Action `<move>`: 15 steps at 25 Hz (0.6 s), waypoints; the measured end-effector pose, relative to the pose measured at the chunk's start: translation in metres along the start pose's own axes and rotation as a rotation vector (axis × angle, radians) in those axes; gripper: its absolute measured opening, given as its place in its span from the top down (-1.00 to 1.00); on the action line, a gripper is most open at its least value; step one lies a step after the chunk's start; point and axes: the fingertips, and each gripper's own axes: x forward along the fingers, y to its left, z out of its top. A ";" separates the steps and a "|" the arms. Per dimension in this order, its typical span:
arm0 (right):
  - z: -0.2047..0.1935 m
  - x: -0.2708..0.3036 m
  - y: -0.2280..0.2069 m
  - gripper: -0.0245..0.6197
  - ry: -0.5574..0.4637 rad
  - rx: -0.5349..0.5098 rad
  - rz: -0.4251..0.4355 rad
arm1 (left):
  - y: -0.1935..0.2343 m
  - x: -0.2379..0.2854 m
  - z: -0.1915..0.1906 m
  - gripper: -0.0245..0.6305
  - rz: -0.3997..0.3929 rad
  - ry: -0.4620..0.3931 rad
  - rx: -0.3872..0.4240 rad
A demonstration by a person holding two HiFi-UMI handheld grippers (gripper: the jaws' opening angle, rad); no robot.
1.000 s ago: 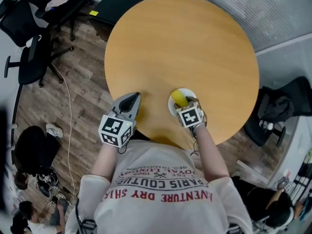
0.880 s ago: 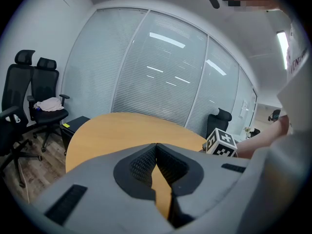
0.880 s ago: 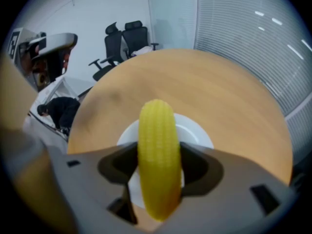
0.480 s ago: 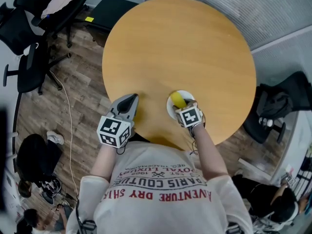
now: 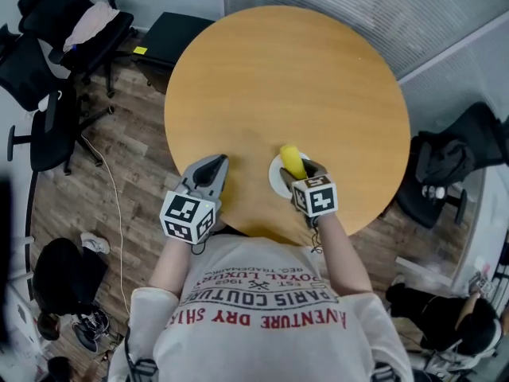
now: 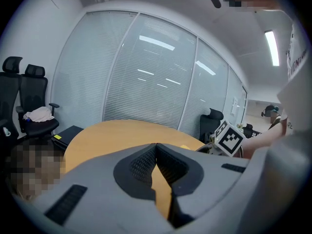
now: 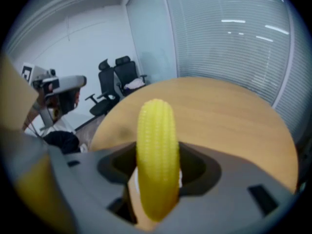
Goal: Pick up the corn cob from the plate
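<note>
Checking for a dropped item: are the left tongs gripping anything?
No, the left tongs are closed tip to tip with only the table showing between them; the corn cob is in the right tongs.

Tabletop [image 5: 302, 78] open past plate [image 5: 275, 178]: wide room ahead, both sides. Near edge: left claw [image 5: 216, 164], right claw [image 5: 301, 169] gripping corn cob [image 5: 291, 157] over plate, gap between them.

corn cob [image 5: 293, 162] over plate [image 5: 275, 179], plate on table [image 5: 286, 78]
</note>
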 end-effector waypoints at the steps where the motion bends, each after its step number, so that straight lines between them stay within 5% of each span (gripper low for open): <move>1: 0.011 -0.009 0.002 0.10 -0.048 0.012 0.003 | -0.003 0.001 0.005 0.82 -0.009 -0.009 0.011; 7: 0.065 -0.070 0.013 0.10 -0.339 0.091 0.030 | -0.011 0.006 0.034 0.82 -0.046 -0.059 0.071; 15: 0.124 -0.146 0.011 0.10 -0.646 0.063 -0.078 | -0.024 0.013 0.078 0.82 -0.096 -0.144 0.131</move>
